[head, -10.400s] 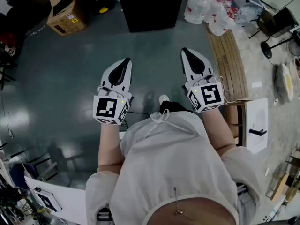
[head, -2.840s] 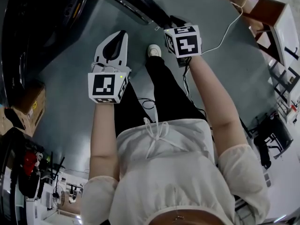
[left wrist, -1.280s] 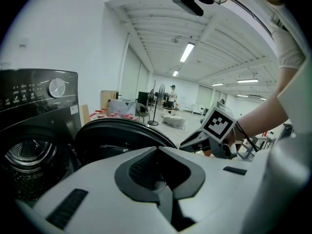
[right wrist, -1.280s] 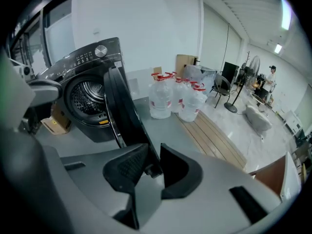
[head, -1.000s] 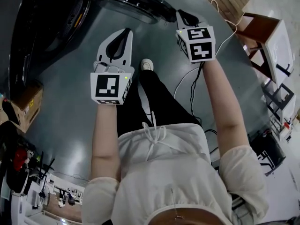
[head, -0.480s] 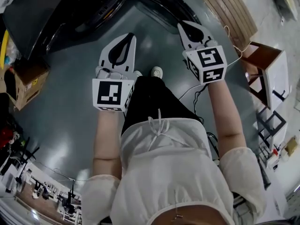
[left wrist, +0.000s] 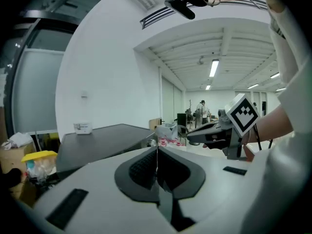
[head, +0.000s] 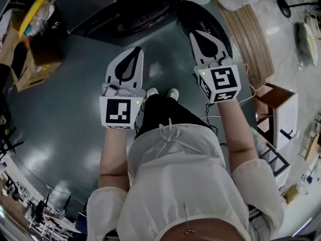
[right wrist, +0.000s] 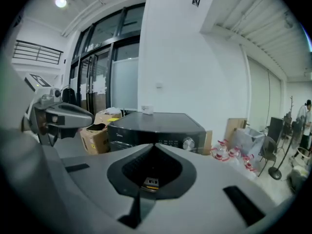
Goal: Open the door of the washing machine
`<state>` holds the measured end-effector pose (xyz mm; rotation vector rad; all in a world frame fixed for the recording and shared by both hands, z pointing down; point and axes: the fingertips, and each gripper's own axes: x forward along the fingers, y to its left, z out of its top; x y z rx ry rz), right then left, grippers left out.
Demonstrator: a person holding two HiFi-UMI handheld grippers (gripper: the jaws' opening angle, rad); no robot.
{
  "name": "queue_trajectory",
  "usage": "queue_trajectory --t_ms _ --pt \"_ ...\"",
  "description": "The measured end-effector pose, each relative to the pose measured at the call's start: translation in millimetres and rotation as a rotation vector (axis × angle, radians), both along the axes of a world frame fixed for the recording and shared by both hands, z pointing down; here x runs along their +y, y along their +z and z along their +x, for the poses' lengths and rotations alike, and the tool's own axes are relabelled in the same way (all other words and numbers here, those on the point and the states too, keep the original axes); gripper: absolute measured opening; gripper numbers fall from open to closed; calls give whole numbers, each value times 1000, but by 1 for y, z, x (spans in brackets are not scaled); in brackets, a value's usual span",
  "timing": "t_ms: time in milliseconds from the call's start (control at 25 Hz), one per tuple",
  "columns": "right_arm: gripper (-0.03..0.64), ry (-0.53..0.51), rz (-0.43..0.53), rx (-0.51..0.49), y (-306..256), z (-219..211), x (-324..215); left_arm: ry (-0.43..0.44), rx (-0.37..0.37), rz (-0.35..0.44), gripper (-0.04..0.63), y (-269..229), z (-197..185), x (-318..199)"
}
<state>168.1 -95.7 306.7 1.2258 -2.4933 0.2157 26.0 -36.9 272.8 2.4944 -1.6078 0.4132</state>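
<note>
Black boxy washing machine (head: 125,11) is now seen farther off at 12 o'clock, its round dark door (head: 189,14) apparently swung out at 1 o'clock. Both the left hand-held gripper (head: 134,54) and the right hand-held gripper (head: 198,36) have been drawn back, jaws closed on nothing, so the opening is judged done.

The washer (head: 125,11) is black, its door (head: 200,16) glossy black, its knob (right wrist: 185,143) silver. The left claw (head: 134,54) and right claw (head: 196,36) are pale grey with black inner pads; their cubes (head: 120,112) are white, printed with black square markers. The floor (head: 60,104) is dull blue-grey with pale glare patches. The box (head: 32,67) is brown card, and the lid (head: 39,3) above it is yellow. The slatted bench (head: 253,39) is light tan wood. The person's top (head: 175,185) is white, the trousers (head: 163,112) black and the shoes (head: 173,93) white.
</note>
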Motion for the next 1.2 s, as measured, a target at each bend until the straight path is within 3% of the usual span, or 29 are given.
queue_trajectory --t_ms 120,240,400,720,920,1200 --pt "8 -62 61 -2 -34 -40 1 -75 -2 55 23 -27 -43 5" --pt "6 -129 123 -14 -68 -80 11 -140 2 56 23 -52 -84 23" --pt "6 -175 175 -67 -106 -123 23 -218 6 136 23 -85 -135 42" --pt "6 -235 241 -173 -165 -177 35 -300 -8 178 23 -123 -206 79" --pt "5 -271 292 -185 -184 -199 39 -342 -6 212 23 -140 -231 87" --pt "5 -273 294 -180 -184 -211 38 -350 6 227 23 -148 -243 88"
